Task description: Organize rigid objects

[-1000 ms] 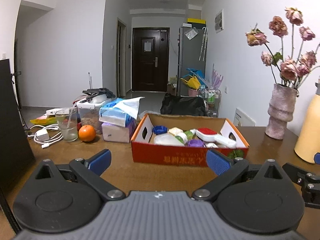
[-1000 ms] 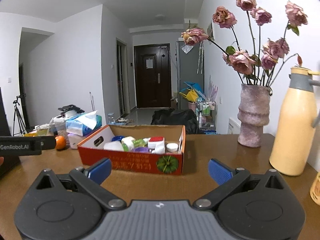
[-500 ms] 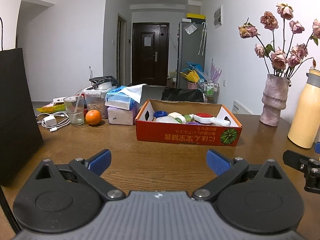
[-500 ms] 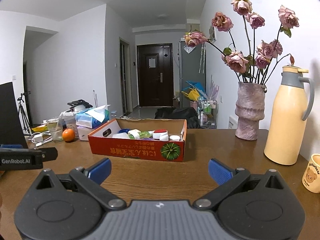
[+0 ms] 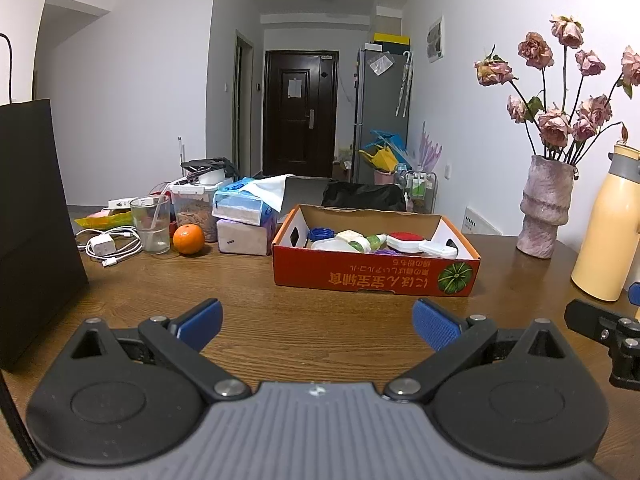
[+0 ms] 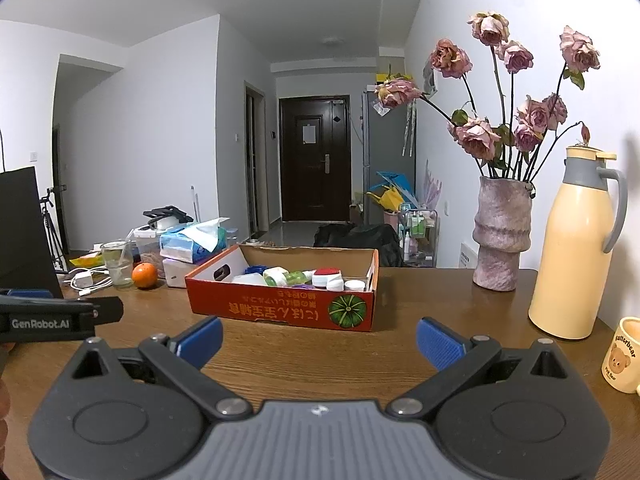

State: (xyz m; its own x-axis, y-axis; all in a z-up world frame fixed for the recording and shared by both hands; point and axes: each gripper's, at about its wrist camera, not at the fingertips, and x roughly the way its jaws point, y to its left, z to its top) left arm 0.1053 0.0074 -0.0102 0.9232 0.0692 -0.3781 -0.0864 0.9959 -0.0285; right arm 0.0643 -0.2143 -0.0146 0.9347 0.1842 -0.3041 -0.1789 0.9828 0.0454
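The red cardboard box (image 5: 374,278) sits on the wooden table (image 5: 280,320), well ahead of both claws. The left gripper (image 5: 316,320) and the right gripper (image 6: 318,340) each hang with blue ribbed pads spread wide, holding nothing. Inside the box lies a jumble of small plastic containers (image 6: 298,278), too crowded to count. Left of the box: one orange (image 5: 188,239), one glass (image 5: 151,224). Right of it: one rough stone-like vase (image 6: 500,234), one smooth cream thermos (image 6: 570,252).
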